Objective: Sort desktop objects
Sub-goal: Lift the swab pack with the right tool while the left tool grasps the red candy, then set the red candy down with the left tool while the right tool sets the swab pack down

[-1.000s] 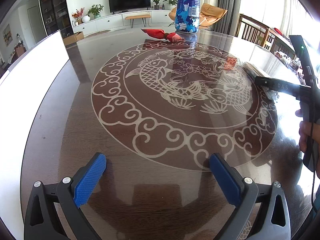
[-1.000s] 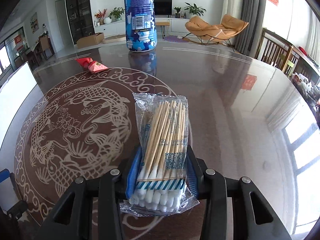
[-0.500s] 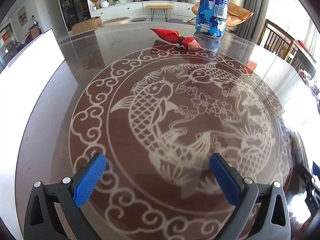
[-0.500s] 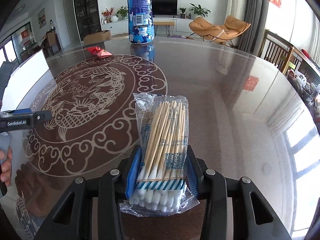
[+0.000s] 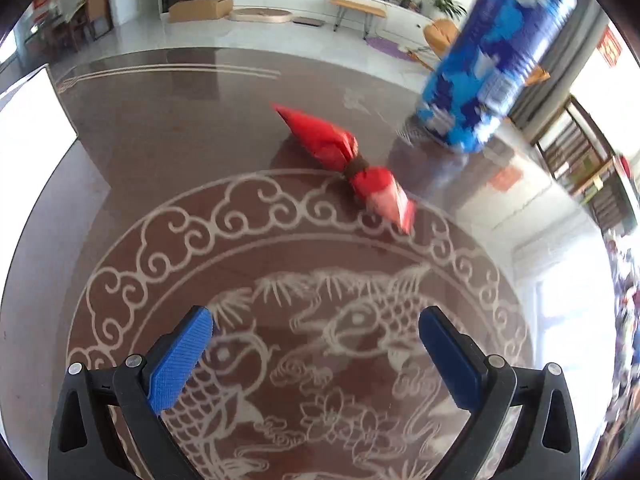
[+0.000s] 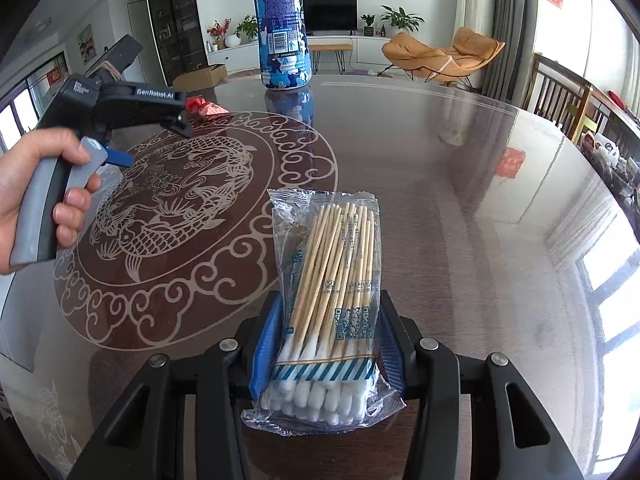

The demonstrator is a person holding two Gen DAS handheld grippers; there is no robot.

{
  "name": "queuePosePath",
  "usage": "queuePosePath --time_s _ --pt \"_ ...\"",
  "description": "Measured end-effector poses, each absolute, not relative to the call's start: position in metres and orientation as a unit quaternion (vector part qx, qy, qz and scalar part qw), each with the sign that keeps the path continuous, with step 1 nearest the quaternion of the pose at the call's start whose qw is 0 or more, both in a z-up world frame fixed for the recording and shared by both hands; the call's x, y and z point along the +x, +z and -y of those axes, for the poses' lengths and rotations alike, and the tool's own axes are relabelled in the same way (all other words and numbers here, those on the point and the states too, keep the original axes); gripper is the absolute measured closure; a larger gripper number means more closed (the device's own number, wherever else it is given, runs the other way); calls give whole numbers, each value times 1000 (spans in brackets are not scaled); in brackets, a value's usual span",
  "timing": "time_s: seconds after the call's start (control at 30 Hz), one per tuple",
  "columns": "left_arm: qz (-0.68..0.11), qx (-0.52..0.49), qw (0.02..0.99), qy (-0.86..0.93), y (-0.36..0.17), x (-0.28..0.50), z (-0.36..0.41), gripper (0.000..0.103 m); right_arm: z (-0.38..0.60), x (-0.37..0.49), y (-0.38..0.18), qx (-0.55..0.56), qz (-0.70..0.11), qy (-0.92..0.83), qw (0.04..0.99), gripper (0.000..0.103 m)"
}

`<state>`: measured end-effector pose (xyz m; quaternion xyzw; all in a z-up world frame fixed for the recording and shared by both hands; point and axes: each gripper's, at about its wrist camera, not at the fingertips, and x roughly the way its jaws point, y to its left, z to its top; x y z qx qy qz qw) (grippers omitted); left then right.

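A clear pack of cotton swabs [image 6: 332, 264] lies on the dark glass table [image 6: 440, 160] between the blue pads of my right gripper [image 6: 330, 300]. Its jaws are opening, and a thin gap shows beside the pack on the right pad's side. My left gripper [image 5: 315, 316] is open with nothing in it, above the fish pattern. Just ahead of it lies a red twisted wrapper packet [image 5: 340, 156]. A tall blue camouflage-print bottle [image 5: 488, 60] stands behind the packet to the right. In the right wrist view a hand [image 6: 36, 184] holds the left gripper at the far left.
A white board [image 5: 32, 120] lies along the table's left edge. The bottle [image 6: 282, 28] stands at the far side of the table and the red packet [image 6: 206, 106] to its left. Wooden chairs stand beyond the right rim.
My left gripper has travelled across the pattern and rolled, so the red packet and bottle now loom close. My right gripper's pads have spread slightly and the swab pack has leaned over.
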<state>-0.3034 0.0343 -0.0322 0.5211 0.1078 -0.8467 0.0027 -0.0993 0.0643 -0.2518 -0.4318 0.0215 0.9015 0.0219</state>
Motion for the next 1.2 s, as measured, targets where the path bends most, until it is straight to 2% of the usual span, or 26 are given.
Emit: queuePosePath --time_s 0.1,0.37,0.47,0.63,0.67,0.7,0.73,0.77,0.97,1.2 --pt "-143 507 20 -849 -25 -327 -26 0 -61 -100 -252 -434 -13 901 22 51" --pt "-150 509 50 -846 -30 -383 -43 0 -66 -99 -251 -433 -20 901 18 50" --pt "-138 523 66 -838 -43 -391 -51 0 -66 -100 -251 -433 -22 901 17 50" --pt "-54 523 71 -847 -46 -390 -67 2 -67 -101 -251 -432 -25 901 16 50" --pt "-39 509 67 -857 -43 -386 -67 26 -67 -101 -251 -432 -25 901 16 50" --pt "-26 495 55 -867 -40 -382 -67 56 -67 -101 -251 -432 -25 901 16 50" --pt "-15 491 45 -870 -39 -380 -66 71 -67 -101 -251 -432 -25 901 15 50" --pt "-6 493 38 -869 -38 -378 -66 80 -66 -101 -252 -432 -26 901 15 50" --pt "21 486 -4 -874 -39 -337 -50 80 -67 -101 -252 -432 -24 901 16 50" --pt "97 462 -94 -877 -34 -199 -29 80 -58 -103 -252 -432 -8 902 1 50"
